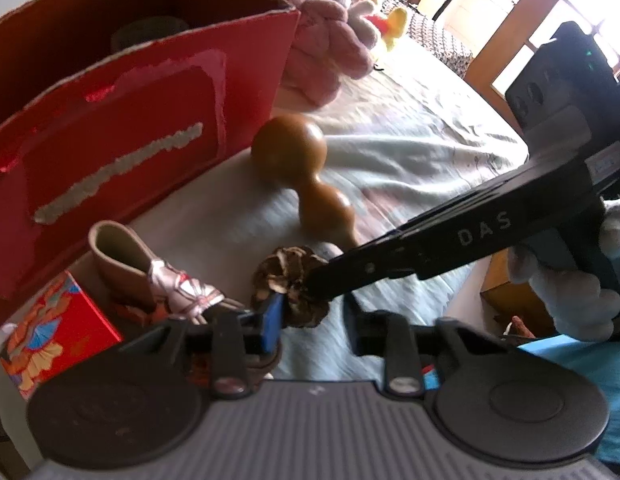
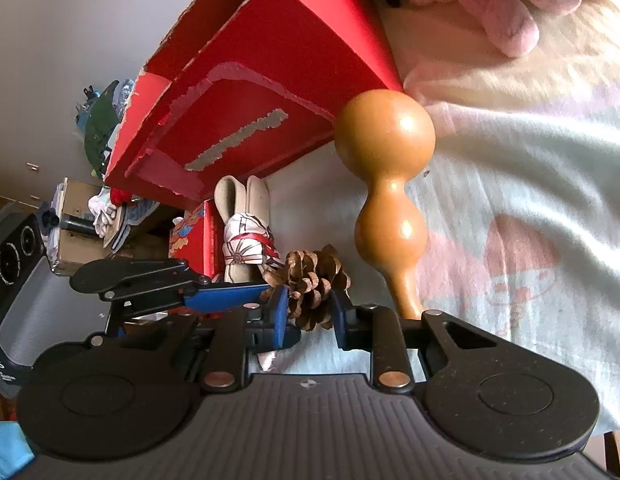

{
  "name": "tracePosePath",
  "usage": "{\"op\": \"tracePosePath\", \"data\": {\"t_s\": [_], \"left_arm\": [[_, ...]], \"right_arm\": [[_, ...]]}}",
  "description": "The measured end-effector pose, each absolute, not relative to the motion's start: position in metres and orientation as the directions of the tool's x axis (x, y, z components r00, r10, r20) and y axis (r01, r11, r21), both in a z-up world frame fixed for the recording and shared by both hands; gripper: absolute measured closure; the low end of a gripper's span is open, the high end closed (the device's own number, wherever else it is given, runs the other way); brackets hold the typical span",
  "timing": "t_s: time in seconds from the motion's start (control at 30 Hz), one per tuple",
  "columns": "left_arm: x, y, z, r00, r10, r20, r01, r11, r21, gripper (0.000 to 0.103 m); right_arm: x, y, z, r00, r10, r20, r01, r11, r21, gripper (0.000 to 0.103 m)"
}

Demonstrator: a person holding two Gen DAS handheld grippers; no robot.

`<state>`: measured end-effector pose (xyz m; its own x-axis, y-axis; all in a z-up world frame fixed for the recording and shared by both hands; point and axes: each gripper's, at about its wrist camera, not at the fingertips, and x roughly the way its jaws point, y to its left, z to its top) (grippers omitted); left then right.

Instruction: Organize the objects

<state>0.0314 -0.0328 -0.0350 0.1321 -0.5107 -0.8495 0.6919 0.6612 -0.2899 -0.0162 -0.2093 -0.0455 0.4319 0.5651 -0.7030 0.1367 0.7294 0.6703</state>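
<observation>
A brown pine cone [image 2: 314, 288] lies on the bed between my right gripper's blue pads [image 2: 280, 312], which close on its sides; it also shows in the left wrist view [image 1: 291, 286]. My right gripper [image 1: 314, 284] reaches in from the right there. My left gripper [image 1: 310, 328] is open, its left pad [image 1: 271, 316] beside the cone; its finger shows in the right wrist view [image 2: 229, 296]. A tan gourd [image 2: 388, 184] lies just beyond the cone. A ceramic boot with a bow [image 1: 149, 272] stands to the left. A red open box [image 1: 129, 120] stands behind.
A small red patterned box [image 1: 53, 332] sits beside the boot. Pink and yellow plush toys [image 1: 330, 40] lie at the back of the bed. The pale bedsheet [image 2: 530, 200] stretches to the right. Clutter and a cardboard box [image 2: 81, 220] lie off the bed's left edge.
</observation>
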Motion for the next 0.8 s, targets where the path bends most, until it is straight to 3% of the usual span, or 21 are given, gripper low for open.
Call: {"op": "tracePosePath", "data": {"t_s": [0.4,0.8], "left_arm": [[0.030,-0.031,-0.004,0.158,-0.572,-0.805,0.741,0.607,-0.286,0.082],[0.046,-0.029,0.061,0.262,-0.622,-0.738,0.813,0.554,-0.178,0.082]], "right_arm": [[-0.020,-0.212,-0.008,0.486,0.533,-0.693,0.087,0.759,0.645,0.078],[0.009,-0.201,0.063,0.556,0.467,-0.687,-0.050,0.844,0.533,0.078]]}}
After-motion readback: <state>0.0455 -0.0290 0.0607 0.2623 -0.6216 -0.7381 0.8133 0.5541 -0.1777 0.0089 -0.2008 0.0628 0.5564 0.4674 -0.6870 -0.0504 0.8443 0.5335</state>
